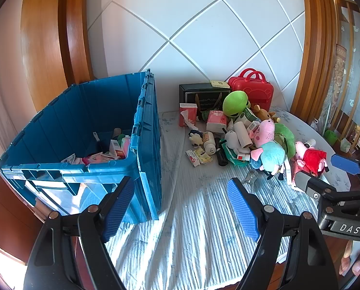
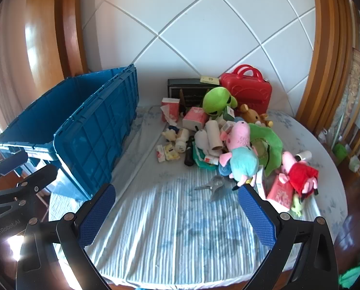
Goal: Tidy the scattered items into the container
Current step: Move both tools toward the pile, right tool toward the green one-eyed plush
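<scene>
Both sets of jaws stand wide apart with nothing between them: left gripper (image 1: 181, 206) hangs over the near edge of the table (image 2: 170, 232), just right of the crate; right gripper (image 2: 176, 213) hangs over the bare striped cloth near the same edge.

Blue crate (image 1: 78, 125) sits at the table's left edge, lid open, one flap hanging down its right side. Inside, on the bottom: a low layer of small boxes and packets (image 1: 102, 155), mostly red, pink and white, plus a bottle-like item at the back; exact types too small to tell. Most of the crate is unfilled.

Clear plastic piece (image 2: 215, 184) lies alone on the cloth between right gripper and the pile.

Pile (image 1: 242, 135) sits mid-table toward the right edge, well apart from the crate. Nearest: pig plush in red dress (image 2: 298, 172) and pig plush in blue (image 2: 240, 158). Behind them: white bottle (image 1: 209, 142), cardboard tube (image 1: 242, 134), small flat boxes (image 1: 199, 155), tissue packs (image 1: 216, 120), green alien plush (image 1: 236, 102), brown bear plush (image 2: 251, 116).

Far edge, against the white panelled wall: black box (image 1: 199, 94) and red toy case (image 1: 255, 89), upright, touching the pile's back.
</scene>
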A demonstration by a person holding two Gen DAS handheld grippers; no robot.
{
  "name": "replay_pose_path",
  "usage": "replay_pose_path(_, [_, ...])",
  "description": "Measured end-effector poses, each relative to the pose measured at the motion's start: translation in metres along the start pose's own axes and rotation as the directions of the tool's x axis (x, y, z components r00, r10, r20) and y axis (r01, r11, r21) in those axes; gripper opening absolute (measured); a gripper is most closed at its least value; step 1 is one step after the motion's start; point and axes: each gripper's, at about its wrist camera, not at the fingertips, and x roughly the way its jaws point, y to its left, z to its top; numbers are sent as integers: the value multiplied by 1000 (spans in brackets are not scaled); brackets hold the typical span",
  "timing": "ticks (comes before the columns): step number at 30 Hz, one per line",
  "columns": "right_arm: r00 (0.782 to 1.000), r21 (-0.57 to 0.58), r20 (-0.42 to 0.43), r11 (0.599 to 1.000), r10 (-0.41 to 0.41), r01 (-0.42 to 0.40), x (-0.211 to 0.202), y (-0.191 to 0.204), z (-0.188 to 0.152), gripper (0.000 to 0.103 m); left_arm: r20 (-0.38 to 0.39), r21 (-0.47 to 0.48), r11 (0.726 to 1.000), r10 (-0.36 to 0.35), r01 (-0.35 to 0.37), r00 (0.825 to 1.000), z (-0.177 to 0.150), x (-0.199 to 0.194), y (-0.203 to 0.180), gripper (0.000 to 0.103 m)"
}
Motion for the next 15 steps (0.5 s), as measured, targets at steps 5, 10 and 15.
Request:
replay_pose_path(5, [1000, 4, 0, 1000, -9, 9, -1, 4, -2, 103, 0, 0, 1000, -10, 10, 1000, 0, -1, 6, 79])
replay_pose_path(10, [1000, 13, -1, 1000, -20, 20, -2, 6, -3, 103, 0, 8, 1000, -21, 21, 1000, 0, 0, 11, 79])
replay_pose_path(15, [1000, 30, -4, 999, -31, 31, -2, 5, -6, 103, -6, 17, 999, -43, 43, 999, -1, 4, 13, 79])
